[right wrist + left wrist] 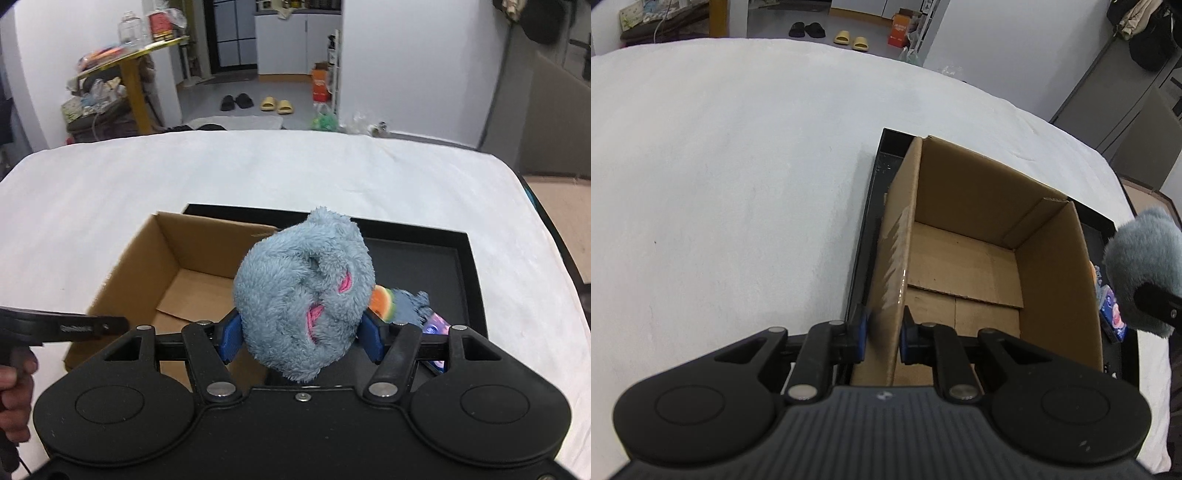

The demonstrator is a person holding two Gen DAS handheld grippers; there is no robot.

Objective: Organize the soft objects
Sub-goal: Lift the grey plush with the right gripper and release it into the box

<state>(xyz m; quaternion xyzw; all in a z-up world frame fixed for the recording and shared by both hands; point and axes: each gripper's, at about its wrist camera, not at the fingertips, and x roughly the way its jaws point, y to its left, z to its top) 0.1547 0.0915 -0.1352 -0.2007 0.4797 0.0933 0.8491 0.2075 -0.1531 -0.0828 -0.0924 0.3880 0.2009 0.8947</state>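
An open cardboard box (964, 240) stands in a black tray (882, 162) on a white cloth. My left gripper (882, 338) is shut on the box's left wall, one blue pad on each side of the cardboard. Nothing lies inside the box. My right gripper (300, 339) is shut on a fluffy blue-grey plush toy (303, 291) with pink stitching, held above the tray beside the box (173, 266). That plush toy (1141, 266) also shows at the right edge of the left wrist view.
More soft items lie in the tray (424, 258) right of the box: an orange and green piece (382, 302), a blue-grey one (410, 304) and a purple packet (437, 325). A hand (14, 384) holds the left gripper's handle. Slippers and shelves stand beyond the table.
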